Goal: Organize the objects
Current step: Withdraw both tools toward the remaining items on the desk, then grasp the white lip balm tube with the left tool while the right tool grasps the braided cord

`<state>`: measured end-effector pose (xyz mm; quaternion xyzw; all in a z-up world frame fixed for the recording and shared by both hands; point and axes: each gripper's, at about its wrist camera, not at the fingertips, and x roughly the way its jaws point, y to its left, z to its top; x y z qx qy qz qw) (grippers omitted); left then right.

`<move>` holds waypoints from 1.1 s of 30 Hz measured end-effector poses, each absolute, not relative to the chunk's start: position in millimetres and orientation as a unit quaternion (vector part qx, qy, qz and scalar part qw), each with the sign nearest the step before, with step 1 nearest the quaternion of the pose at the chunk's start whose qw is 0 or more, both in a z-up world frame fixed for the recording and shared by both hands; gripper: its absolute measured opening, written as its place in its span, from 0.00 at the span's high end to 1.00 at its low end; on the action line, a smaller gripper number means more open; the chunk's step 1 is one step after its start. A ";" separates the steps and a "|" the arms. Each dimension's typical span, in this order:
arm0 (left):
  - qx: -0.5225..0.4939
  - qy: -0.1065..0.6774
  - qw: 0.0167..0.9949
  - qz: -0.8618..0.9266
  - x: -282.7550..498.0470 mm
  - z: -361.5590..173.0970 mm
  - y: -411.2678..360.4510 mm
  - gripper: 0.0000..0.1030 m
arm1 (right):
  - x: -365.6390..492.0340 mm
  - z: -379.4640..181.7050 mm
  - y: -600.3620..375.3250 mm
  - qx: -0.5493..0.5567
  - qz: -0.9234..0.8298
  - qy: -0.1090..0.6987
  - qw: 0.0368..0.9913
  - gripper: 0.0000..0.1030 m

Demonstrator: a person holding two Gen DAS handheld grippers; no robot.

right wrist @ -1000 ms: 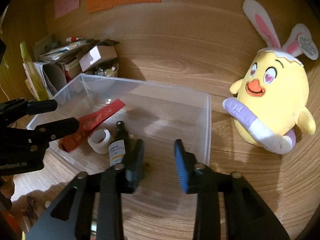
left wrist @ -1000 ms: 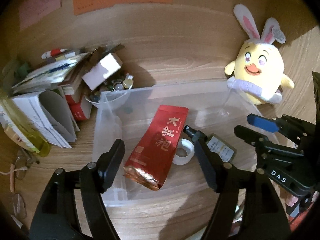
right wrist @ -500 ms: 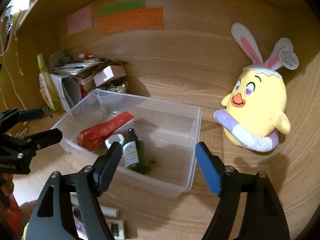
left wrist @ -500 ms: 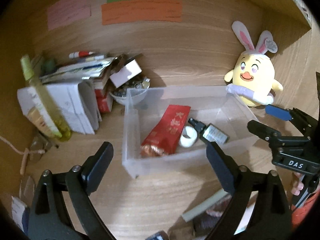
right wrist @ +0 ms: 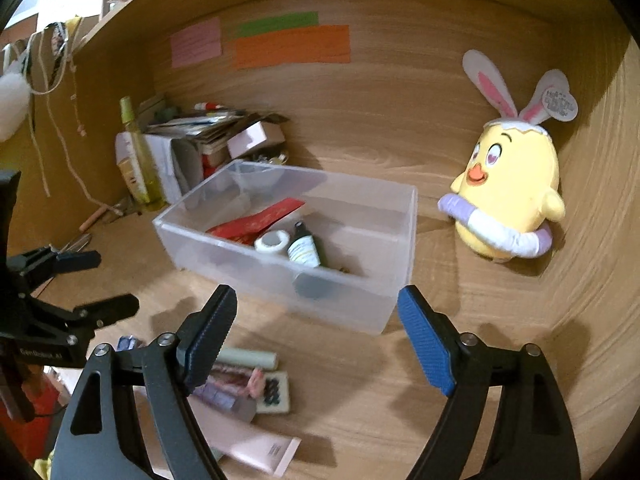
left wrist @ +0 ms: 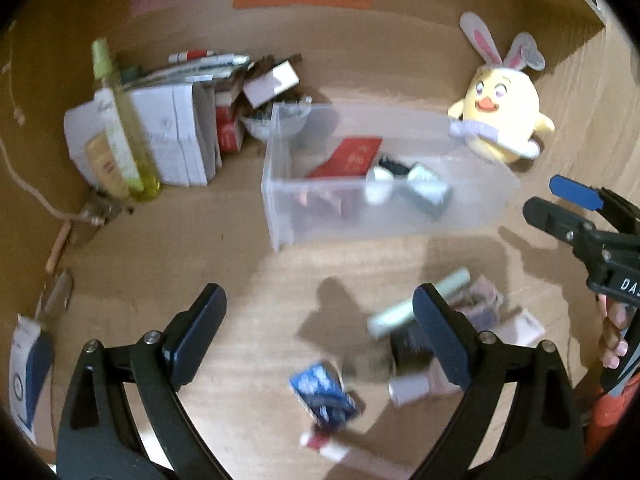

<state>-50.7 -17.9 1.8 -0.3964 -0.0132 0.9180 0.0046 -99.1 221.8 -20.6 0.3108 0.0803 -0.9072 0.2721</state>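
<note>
A clear plastic bin stands on the wooden desk. It holds a red tea packet, a white tape roll and a dark bottle. Loose items lie in front of the bin: a pale green tube, a blue packet, a pink tube and small packets. My left gripper is open and empty above them. My right gripper is open and empty in front of the bin.
A yellow chick plush with rabbit ears sits right of the bin. Books, boxes and a yellow-green bottle are stacked at the back left. A wooden wall with coloured notes closes the back.
Both grippers have pulled back and up from the bin. The right gripper has opened wide. The loose items in front of the bin have come into view.
</note>
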 end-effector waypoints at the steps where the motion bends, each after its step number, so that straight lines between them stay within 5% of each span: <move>1: -0.400 -0.014 0.002 0.916 -44.8 -1.3 -17.3 0.07 | -95.0 -22.9 221.6 0.312 -0.906 0.081 0.275 0.22; 23: -0.454 -0.070 -0.007 0.888 28.3 -52.3 -12.1 0.07 | -64.4 -66.3 220.8 0.358 -0.878 0.090 0.305 0.22; 33: -0.434 -0.038 -0.034 0.899 36.0 -55.0 -13.5 0.46 | -66.3 -74.2 208.0 0.367 -0.870 0.095 0.316 0.28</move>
